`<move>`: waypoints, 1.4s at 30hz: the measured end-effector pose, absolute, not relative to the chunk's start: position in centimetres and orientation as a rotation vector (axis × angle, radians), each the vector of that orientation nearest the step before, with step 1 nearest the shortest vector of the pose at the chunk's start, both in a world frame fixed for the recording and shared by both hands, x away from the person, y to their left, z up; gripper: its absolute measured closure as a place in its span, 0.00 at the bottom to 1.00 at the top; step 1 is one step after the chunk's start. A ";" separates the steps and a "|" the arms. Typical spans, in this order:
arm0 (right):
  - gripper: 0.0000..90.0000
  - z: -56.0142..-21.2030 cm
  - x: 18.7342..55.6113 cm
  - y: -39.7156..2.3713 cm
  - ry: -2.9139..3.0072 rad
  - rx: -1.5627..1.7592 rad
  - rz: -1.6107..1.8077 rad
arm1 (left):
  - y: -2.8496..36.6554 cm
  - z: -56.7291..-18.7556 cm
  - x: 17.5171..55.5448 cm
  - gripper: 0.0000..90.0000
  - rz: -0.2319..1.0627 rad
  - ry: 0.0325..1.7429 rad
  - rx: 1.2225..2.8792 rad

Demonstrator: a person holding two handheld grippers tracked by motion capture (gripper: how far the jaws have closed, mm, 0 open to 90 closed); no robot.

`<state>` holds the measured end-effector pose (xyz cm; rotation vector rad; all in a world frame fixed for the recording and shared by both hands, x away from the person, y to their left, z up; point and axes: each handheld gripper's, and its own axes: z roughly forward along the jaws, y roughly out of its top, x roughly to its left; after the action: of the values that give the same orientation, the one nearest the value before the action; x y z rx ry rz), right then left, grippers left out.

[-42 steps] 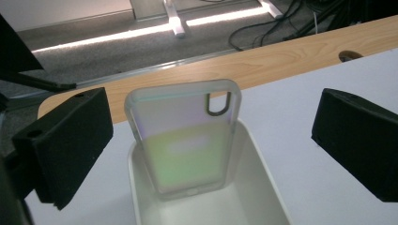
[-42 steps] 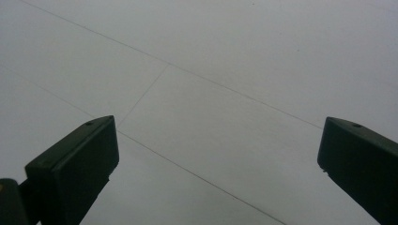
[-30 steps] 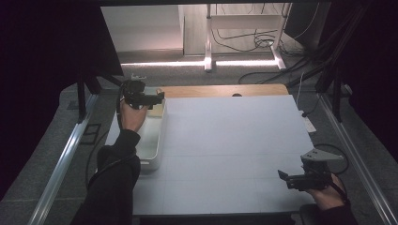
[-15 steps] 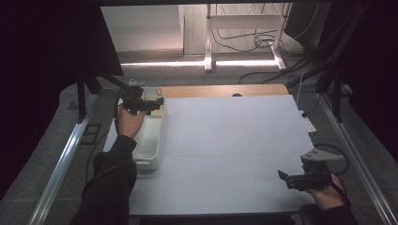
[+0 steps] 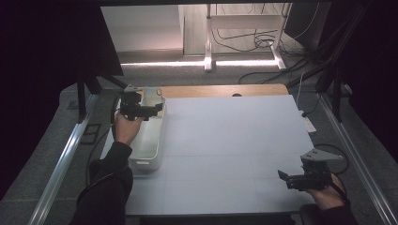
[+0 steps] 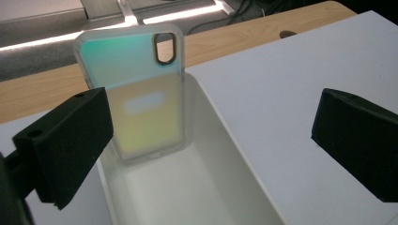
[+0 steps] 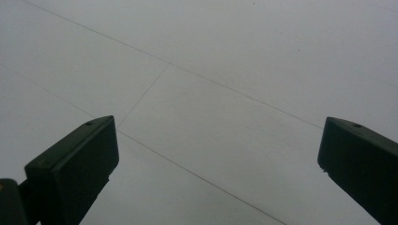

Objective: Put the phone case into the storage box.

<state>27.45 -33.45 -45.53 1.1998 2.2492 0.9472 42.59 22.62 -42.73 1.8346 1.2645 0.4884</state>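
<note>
A translucent phone case (image 6: 136,93) with a green-to-orange sheen stands upright, leaning against the far end of a white rectangular bin (image 6: 234,154). My left gripper (image 6: 216,117) hovers above the bin, open wide, with nothing between its jaws; the case stands ahead of them, nearer the left jaw. In the high view the left gripper (image 5: 154,109) is above the bin's (image 5: 149,145) far half at the table's left. My right gripper (image 5: 283,176) is held low near the front right corner, open. It (image 7: 220,145) faces bare white table.
The white table top (image 5: 234,140) has thin seam lines, with a wooden strip (image 5: 220,90) along its far edge. Metal frame rails (image 5: 70,150) run along both sides. Cables lie on the floor beyond the table.
My left gripper has drawn back toward the person along the bin. The right gripper has stayed put.
</note>
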 end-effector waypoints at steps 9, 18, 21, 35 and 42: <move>0.00 -45.5 27.4 -33.5 2.249 1.202 0.945 | 22.5 -42.9 41.7 0.00 0.475 1.225 1.845; 0.00 -45.5 27.4 -33.4 2.249 1.201 0.949 | 22.3 -43.3 40.8 0.00 0.484 1.207 1.856; 0.00 -45.5 27.4 -33.4 2.252 1.200 0.945 | 22.3 -43.5 40.6 0.00 0.486 1.200 1.860; 0.00 -45.5 27.4 -33.3 2.258 1.198 0.941 | 22.5 -43.8 39.5 0.00 0.485 1.179 1.862; 0.00 -45.5 27.4 -33.3 2.259 1.195 0.942 | 22.5 -43.8 38.6 0.00 0.489 1.163 1.850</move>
<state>27.42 -33.31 -45.51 1.1954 2.2595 0.9421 38.56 22.54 -43.75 1.8501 1.1630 0.4891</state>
